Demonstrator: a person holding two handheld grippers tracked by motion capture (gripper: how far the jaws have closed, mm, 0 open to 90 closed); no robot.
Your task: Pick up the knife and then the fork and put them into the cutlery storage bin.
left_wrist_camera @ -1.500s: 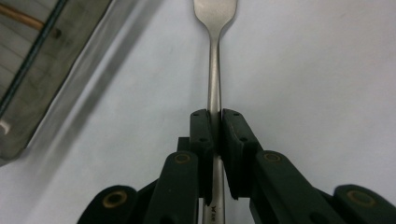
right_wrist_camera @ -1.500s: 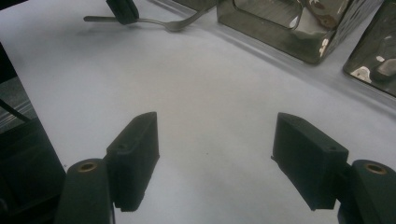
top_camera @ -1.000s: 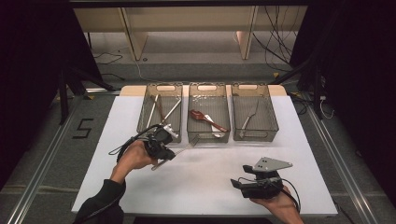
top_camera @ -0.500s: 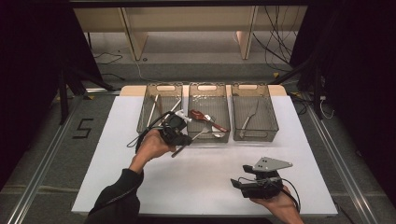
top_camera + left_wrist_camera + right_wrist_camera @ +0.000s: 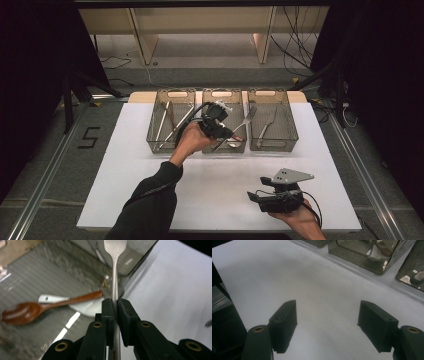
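Note:
My left gripper hangs over the middle mesh bin, shut on a silver piece of cutlery that sticks out toward the upper right. In the left gripper view the two black pads pinch its thin metal stem at the left gripper's tips. Below it in the bin lie a brown wooden spoon and a white spoon. My right gripper rests at the front right of the white table, open. The right gripper has only bare tabletop between its pads.
Three mesh bins stand in a row at the back of the table. The left bin holds long metal utensils, the right bin one silver piece. The bin walls show ahead of the right gripper.
My left hand has carried the cutlery up and to the right, from in front of the left bin to over the middle bin. The right gripper has stayed put.

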